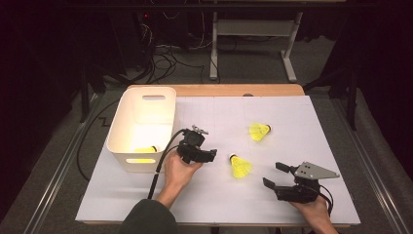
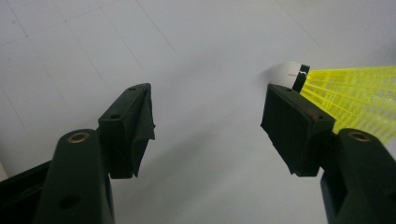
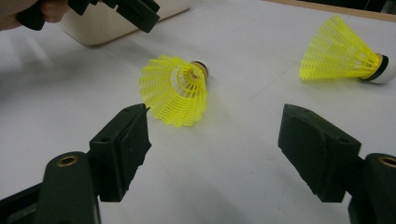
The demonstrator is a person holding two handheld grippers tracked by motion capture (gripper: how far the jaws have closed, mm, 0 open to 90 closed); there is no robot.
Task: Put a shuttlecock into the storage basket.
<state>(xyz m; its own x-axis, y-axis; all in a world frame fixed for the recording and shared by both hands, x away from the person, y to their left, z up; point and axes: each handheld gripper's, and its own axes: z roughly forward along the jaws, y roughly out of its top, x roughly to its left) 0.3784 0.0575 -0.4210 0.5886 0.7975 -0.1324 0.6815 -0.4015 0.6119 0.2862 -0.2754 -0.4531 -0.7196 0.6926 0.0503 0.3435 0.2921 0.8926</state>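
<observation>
Two yellow shuttlecocks lie on the white tabletop. The nearer shuttlecock (image 1: 239, 165) rests between my two grippers, and the farther shuttlecock (image 1: 259, 131) lies behind it. My left gripper (image 1: 213, 155) is open just left of the nearer one, whose white cork and skirt (image 2: 345, 93) show past one jaw. My right gripper (image 1: 272, 174) stands open to its right with nothing between the jaws. In the right gripper view the gripper (image 3: 215, 116) faces the nearer shuttlecock's skirt (image 3: 175, 91), with the farther shuttlecock (image 3: 341, 51) at upper right. A third shuttlecock (image 1: 146, 149) lies in the white bin (image 1: 117, 127).
The white bin stands at the table's left, close behind my left hand, and its wall (image 3: 98, 25) shows in the right gripper view. A wooden strip (image 1: 234, 90) runs along the table's back edge. Cables and a desk frame (image 1: 253, 29) lie on the floor beyond.
</observation>
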